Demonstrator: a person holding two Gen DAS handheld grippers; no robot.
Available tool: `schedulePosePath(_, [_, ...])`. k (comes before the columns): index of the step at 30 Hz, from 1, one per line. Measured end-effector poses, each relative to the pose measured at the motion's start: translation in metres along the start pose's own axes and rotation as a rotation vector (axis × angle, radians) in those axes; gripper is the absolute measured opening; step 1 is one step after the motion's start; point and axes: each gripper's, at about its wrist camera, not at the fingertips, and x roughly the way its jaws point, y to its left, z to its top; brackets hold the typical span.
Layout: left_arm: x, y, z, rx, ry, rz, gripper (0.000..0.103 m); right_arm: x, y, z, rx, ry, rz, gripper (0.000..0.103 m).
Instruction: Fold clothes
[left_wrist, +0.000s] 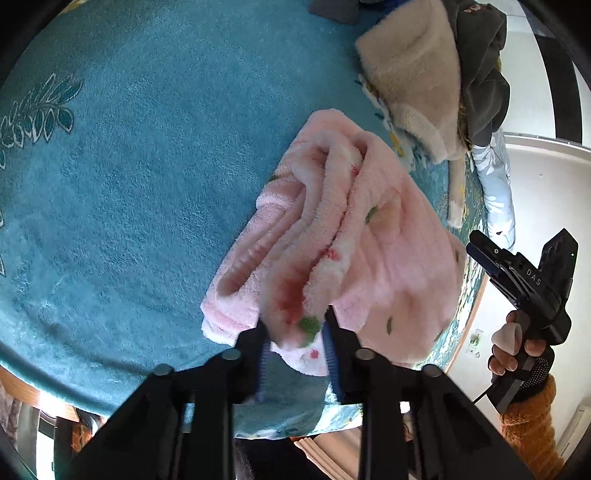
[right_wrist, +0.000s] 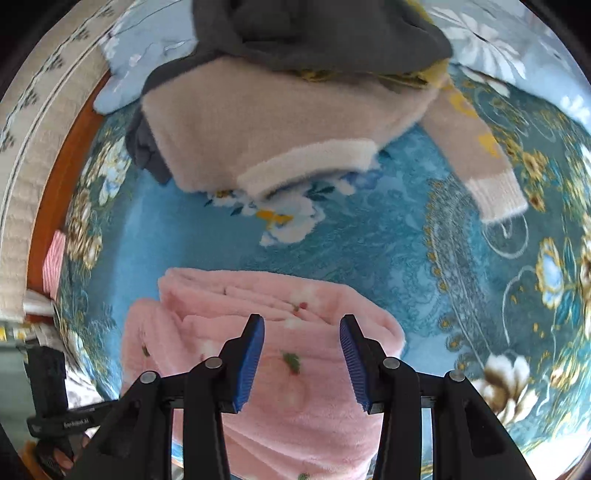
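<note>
Teal floral bedspread (right_wrist: 351, 236) fills both views. Left gripper (left_wrist: 295, 328) pinches the near edge of the pink fleece garment (left_wrist: 351, 240), probably to drag the fold flat. Right gripper (right_wrist: 302, 354) hovers above it, spread wide, holding nothing. Beige sweater (right_wrist: 258, 122) waits behind.

The right gripper (right_wrist: 302, 332) hangs above the folded pink fleece garment (right_wrist: 295, 369), its blue-padded jaws spread apart with nothing between them. The garment lies on a teal floral bedspread (right_wrist: 369, 236). Beyond the garment sits a beige fuzzy sweater (right_wrist: 266, 122), with a dark grey garment (right_wrist: 314, 33) piled on top.
</note>
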Motion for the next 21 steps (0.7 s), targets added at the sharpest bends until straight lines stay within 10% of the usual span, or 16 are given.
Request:
schedulePosePath(13, [0.000, 0.029, -0.014, -0.055, -0.005, -0.036, 0.017, 0.058, 0.062, -0.011, -0.535, 0.274, -0.083, 0.049])
schedulePosePath(16, [0.000, 0.029, -0.015, -0.049, -0.007, -0.033, 0.016, 0.062, 0.069, -0.014, -0.582, 0.263, -0.120, 0.013])
schedulePosePath(21, [-0.002, 0.027, -0.015, -0.036, -0.016, -0.032, 0.016, 0.056, 0.043, 0.008, -0.443, 0.190, -0.147, 0.006])
